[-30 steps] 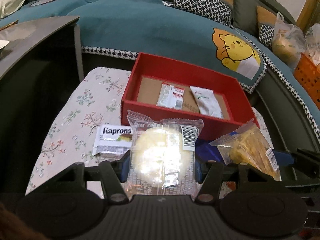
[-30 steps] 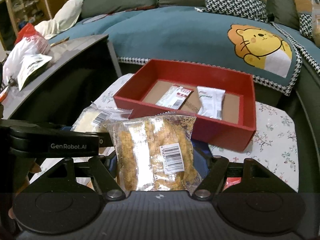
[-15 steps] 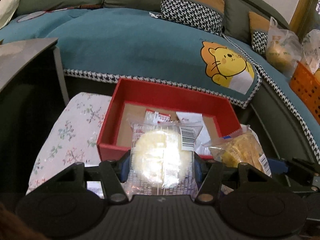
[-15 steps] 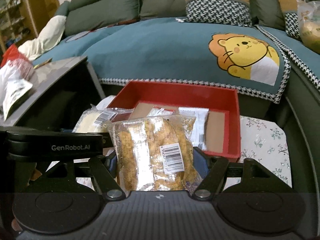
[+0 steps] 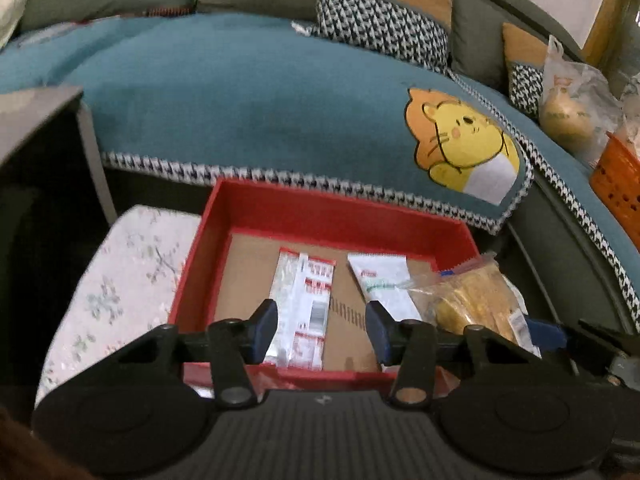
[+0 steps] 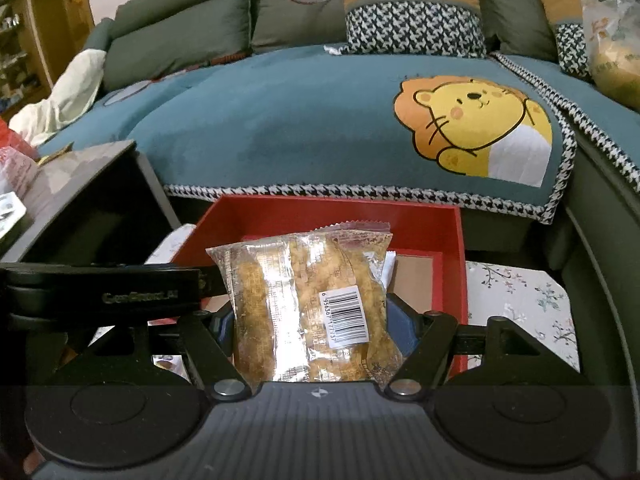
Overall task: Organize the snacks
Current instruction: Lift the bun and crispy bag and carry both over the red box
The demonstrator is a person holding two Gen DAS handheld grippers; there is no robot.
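My left gripper (image 5: pixel 322 330) is empty, its jaws just closing a little with nothing between them, over the red box (image 5: pixel 320 220) at the frame's middle. My right gripper (image 6: pixel 310 330) squeezes the crispy snack bag (image 6: pixel 308 304) above that box.

The box (image 5: pixel 400 222) stands on the counter (image 5: pixel 132 264), before the sofa (image 5: pixel 260 104). Two packets (image 5: pixel 306 300) lie in the box, side by side. A basket (image 5: pixel 616 184) sits far right on the sofa.
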